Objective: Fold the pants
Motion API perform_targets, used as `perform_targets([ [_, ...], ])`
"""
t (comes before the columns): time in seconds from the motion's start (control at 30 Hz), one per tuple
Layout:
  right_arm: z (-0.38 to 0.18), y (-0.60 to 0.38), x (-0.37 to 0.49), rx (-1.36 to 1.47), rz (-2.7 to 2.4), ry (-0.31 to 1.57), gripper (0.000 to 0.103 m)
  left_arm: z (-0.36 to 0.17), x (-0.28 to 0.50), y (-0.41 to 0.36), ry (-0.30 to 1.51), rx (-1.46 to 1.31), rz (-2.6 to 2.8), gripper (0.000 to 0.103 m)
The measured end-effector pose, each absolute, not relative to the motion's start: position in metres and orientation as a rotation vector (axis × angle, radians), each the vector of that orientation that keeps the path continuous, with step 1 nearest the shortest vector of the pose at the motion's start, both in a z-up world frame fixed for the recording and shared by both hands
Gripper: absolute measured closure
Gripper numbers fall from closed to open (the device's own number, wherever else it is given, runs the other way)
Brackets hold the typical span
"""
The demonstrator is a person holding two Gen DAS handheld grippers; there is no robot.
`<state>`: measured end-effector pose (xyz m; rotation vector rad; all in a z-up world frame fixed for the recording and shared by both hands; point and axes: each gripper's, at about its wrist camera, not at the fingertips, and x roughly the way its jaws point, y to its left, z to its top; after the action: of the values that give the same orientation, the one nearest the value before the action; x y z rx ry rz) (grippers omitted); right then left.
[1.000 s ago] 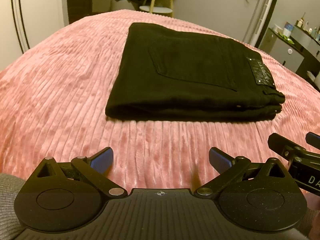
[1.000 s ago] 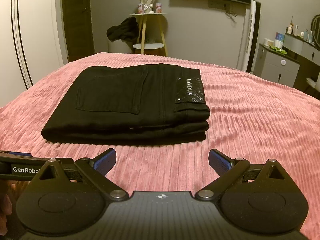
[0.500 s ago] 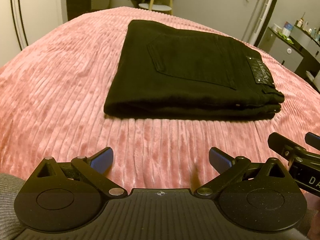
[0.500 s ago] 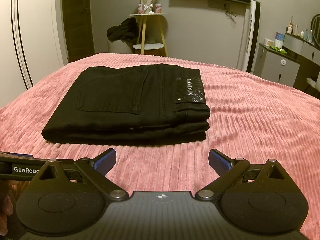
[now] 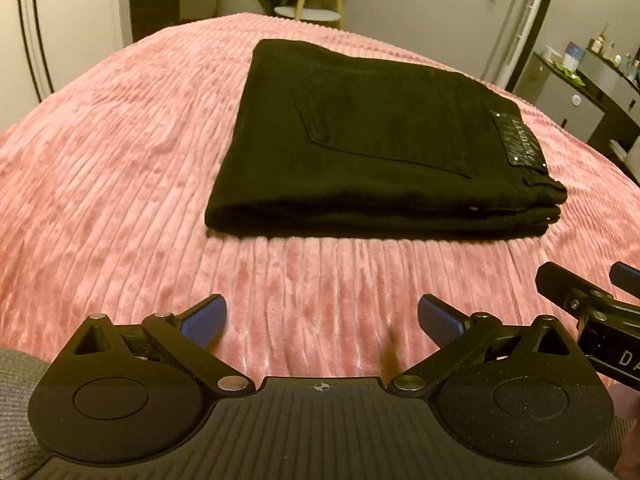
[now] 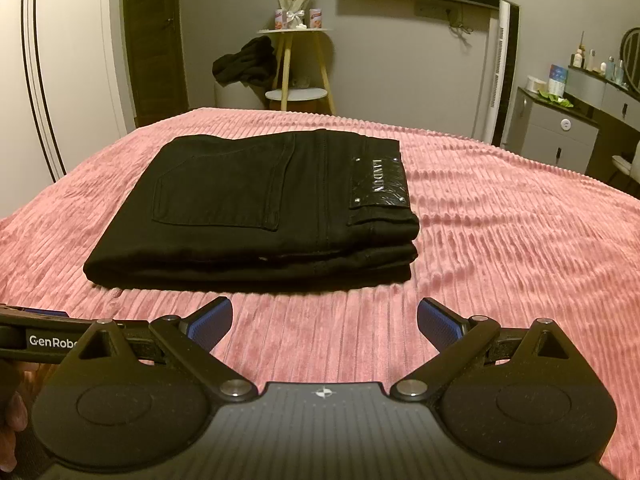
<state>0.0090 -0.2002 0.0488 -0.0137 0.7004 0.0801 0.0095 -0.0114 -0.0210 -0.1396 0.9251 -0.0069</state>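
One pair of black pants point(image 6: 256, 204) folded into neat flat rectangle, lying mid pink ribbed bed point(image 6: 500, 248). Back pocket faces up, shiny leather brand patch point(image 6: 378, 180) at waistband end, layers stacked tidy at near edge. Left gripper point(image 5: 320, 320) and right gripper point(image 6: 324, 322) both hover short of pants, jaws spread wide, holding nothing.

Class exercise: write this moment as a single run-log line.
pants: folded, flat on pink bedspread | left gripper: open, empty, short of pants | right gripper: open, empty, short of pants
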Motion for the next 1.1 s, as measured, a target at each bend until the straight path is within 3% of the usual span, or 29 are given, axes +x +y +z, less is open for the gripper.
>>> perform_targets([
  [1.1,0.0493,-0.2001,0.0078,-0.007,0.061,0.694,0.004,-0.0175,0.0045,-0.0169,0.876,-0.097,-0.041,0.000],
])
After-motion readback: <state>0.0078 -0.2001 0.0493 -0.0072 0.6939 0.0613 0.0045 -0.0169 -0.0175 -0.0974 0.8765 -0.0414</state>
